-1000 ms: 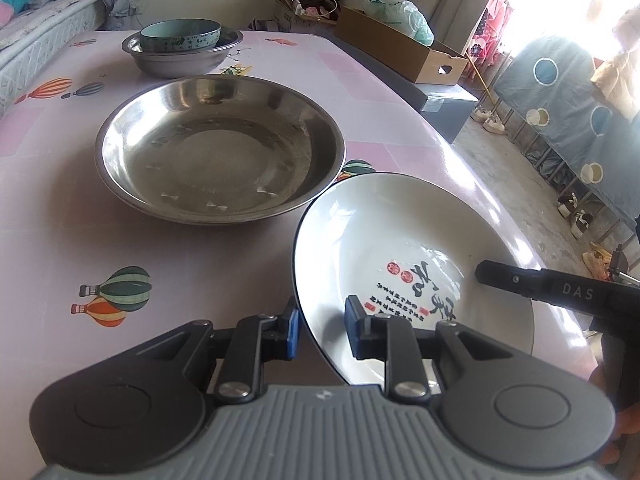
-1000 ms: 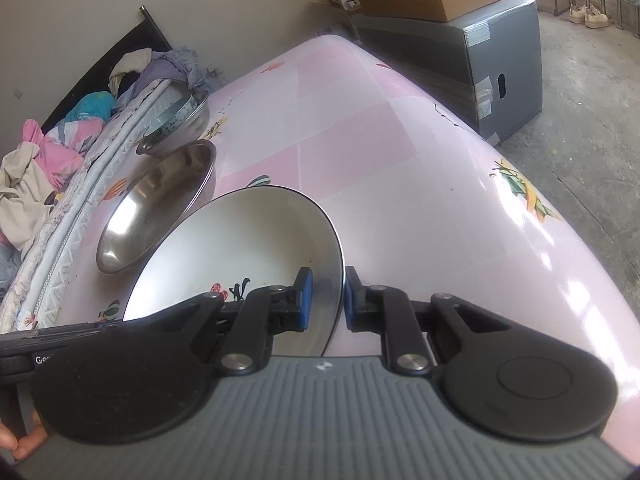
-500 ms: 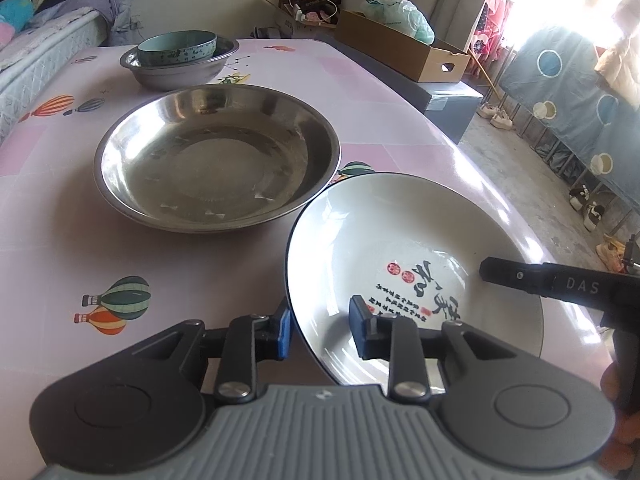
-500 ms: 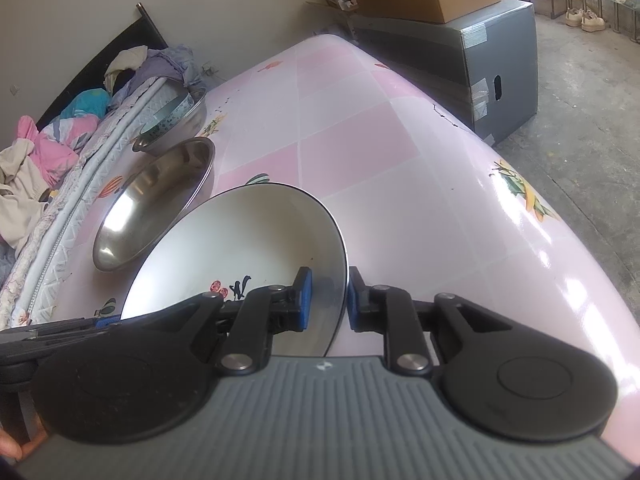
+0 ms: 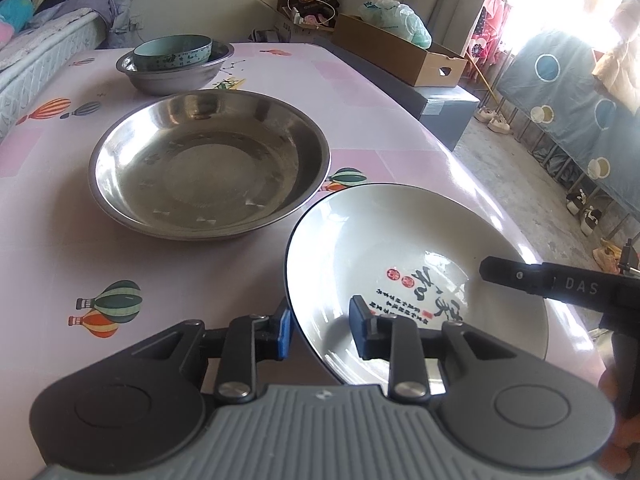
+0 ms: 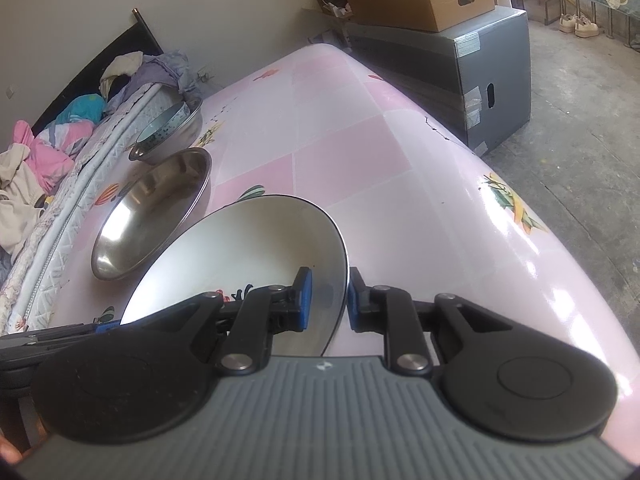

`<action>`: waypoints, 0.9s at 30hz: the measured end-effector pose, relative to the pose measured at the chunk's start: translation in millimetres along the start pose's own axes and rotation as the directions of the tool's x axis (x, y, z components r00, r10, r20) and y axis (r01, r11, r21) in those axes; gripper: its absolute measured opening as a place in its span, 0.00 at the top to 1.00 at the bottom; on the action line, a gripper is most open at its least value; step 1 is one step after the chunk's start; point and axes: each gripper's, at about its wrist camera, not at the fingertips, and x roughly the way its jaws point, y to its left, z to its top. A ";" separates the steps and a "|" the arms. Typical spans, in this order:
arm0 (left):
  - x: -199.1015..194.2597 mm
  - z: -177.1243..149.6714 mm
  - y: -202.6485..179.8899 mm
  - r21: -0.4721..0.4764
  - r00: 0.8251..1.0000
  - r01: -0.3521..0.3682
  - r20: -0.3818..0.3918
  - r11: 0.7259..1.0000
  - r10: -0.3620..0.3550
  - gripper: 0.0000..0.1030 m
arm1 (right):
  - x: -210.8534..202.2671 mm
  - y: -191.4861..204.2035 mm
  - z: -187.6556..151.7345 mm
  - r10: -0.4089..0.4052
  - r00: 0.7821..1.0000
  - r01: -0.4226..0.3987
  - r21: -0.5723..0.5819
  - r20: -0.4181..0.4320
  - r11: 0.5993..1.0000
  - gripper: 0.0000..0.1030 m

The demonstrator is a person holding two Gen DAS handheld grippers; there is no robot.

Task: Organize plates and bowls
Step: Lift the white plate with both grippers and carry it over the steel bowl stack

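Observation:
A white ceramic plate with red and black writing is held tilted above the pink table. My left gripper is shut on its near rim, one finger inside and one outside. My right gripper is shut on the opposite rim of the plate; its finger shows in the left wrist view. A large steel plate lies on the table just beyond, also in the right wrist view. Farther back a teal bowl sits inside a steel bowl.
The pink table has a balloon-print cover. A mattress with clothes runs along its left side. A grey cabinet with a cardboard box stands beyond the far right edge. Concrete floor lies to the right.
Both grippers have lifted the white plate a little and kept their hold on its rims. The steel plate and the stacked bowls have not moved.

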 end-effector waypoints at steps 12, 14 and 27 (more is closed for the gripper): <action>-2.6 1.3 -3.5 0.011 1.000 0.010 0.012 1.000 -0.010 0.71 | -5.1 -0.6 0.9 -0.011 1.000 0.012 -0.008 0.015 1.000 0.82; -3.7 1.9 -4.6 0.011 1.000 0.011 0.015 1.000 -0.012 0.71 | -6.7 -1.0 1.1 -0.013 1.000 0.013 -0.008 0.018 1.000 0.82; -15.9 4.9 -8.7 0.014 0.999 0.018 0.048 1.000 -0.019 0.72 | -18.0 0.2 7.2 -0.010 0.999 0.011 -0.012 0.047 1.000 0.82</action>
